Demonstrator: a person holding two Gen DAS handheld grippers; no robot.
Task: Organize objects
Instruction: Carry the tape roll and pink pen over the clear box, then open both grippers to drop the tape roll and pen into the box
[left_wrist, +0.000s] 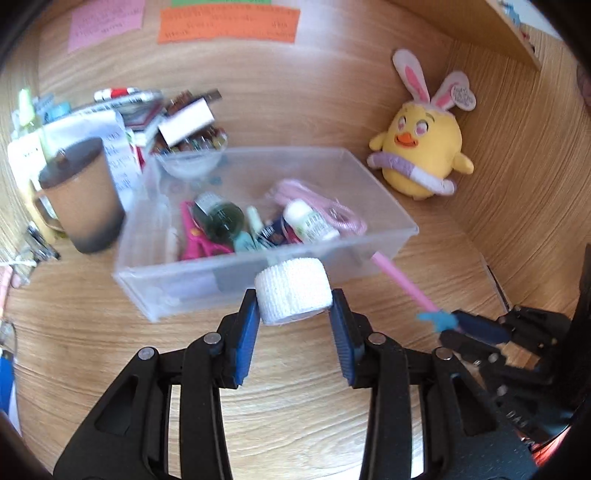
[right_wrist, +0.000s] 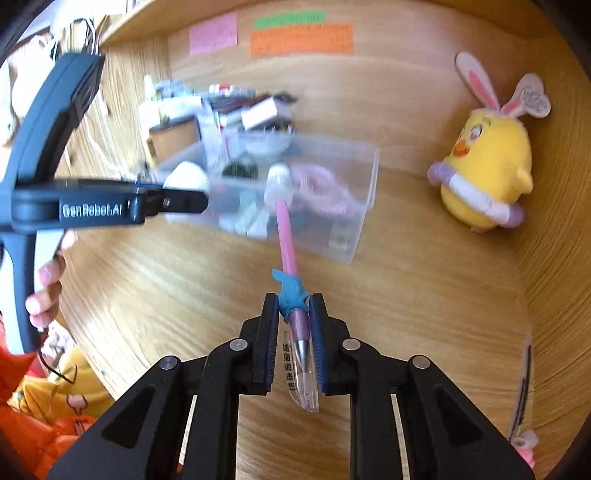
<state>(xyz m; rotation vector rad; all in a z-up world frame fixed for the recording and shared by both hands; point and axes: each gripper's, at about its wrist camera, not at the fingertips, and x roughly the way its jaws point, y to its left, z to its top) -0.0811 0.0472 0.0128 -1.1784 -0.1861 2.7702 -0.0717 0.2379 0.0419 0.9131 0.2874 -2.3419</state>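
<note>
Between the blue pads of the left gripper (left_wrist: 294, 319) sits 1 white bandage roll (left_wrist: 292, 291), held at its two flat ends, fingers spread abt as wide as the roll, just in front of the near wall of the clear plastic bin (left_wrist: 384, 192) and above the desk. Right gripper (right_wrist: 294, 314) is nearly closed, clamped on 1 pink pen (right_wrist: 287, 240) at its teal grip piece; pen's clear cap end lies back btwn the fingers, the pink barrel points fwd to the bin, tip right at the near wall.

Bin holds a jumble: 1 green bottle (left_wrist: 221, 218), 1 white bottle w/ green label (left_wrist: 308, 219), 1 pink cable coil (left_wrist: 317, 201), pink scissors (left_wrist: 195, 240), plus a few small bits too blurred to count.

Desk (left_wrist: 295, 406) is light wood grain, w/ wood panels behind and to the right making a corner nook, and a shelf edge up top. 1 yellow chick plush (left_wrist: 423, 151) w/ bunny ears stands right of the bin, near the corner, well apart from both grippers. 1 brown cup (left_wrist: 86, 195) stands just left of the bin, w/ a messy pile of boxes and papers (left_wrist: 147, 114) behind it. 3 paper notes on the back panel: pink (left_wrist: 105, 22), orange (left_wrist: 229, 24), green (right_wrist: 290, 18).
</note>
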